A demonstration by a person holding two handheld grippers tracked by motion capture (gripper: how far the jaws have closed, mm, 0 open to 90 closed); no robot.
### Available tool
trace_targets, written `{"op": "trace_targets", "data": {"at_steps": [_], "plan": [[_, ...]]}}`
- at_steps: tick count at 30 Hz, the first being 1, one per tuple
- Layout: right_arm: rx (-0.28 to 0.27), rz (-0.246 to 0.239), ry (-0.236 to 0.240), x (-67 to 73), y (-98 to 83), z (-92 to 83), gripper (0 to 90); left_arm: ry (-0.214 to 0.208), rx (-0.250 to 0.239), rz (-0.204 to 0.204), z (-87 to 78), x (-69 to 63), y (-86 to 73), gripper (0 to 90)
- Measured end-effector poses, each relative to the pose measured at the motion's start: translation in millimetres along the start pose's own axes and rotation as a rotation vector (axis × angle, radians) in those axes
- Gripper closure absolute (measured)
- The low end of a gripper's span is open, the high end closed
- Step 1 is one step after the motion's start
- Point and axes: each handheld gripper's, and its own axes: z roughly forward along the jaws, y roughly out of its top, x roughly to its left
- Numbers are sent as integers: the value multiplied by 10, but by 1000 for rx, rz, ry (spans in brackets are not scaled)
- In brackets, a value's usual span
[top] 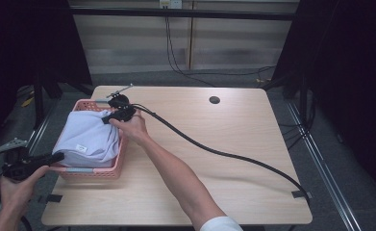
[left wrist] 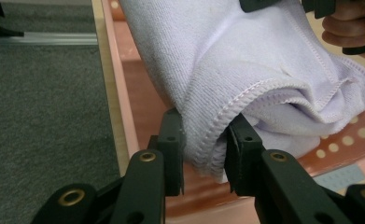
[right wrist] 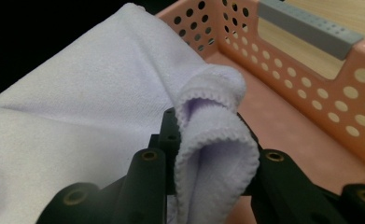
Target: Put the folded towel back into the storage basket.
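Lilac terry towel (top: 90, 137), folded, with a stitched hem and a small label, lies in the pink basket (top: 93, 172) at the desk's (top: 233, 192) left edge. Left claw (left wrist: 203, 156) and right claw (right wrist: 210, 154) each pinch a folded corner. Probably best to lower both together, keeping the folds flat.

No text can be read; the towel's (top: 90, 137) small white tag (top: 81, 148) looks blank.

Dim room, lit tabletop, dark edges; close views slightly soft.
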Motion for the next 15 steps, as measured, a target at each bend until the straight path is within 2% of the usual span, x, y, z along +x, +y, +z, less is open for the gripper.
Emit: {"op": "trace_targets", "data": {"at_steps": [1, 2, 3, 4, 7, 8, 11, 12, 15], "plan": [[2, -5, -5, -5, -16, 14, 722, 4, 14, 8, 38, -12, 5, 705], [23, -20, -15, -37, -60, 46, 683, 1, 20, 22, 58, -26, 8, 648], [23, -22, -23, -50, -66, 47, 648, 19, 30, 37, 79, -58, 12, 613], [15, -16, -28, -61, -69, 42, 599, 35, 34, 48, 82, -80, 13, 570], [-24, -35, -45, -88, -48, -13, 455, 27, 11, 65, 38, -149, 15, 453], [-24, -35, -45, -88, -48, -13, 455, 27, 11, 65, 38, -149, 15, 423], [-54, -35, -10, -119, -43, -113, 396, 1, -7, 79, -8, -265, 51, 391], [-52, -65, -17, -116, -45, -179, 375, -17, -21, 94, -14, -344, 59, 378], [-68, -87, -9, -121, -57, -275, 369, -21, -36, 105, -16, -420, 64, 379]]}}
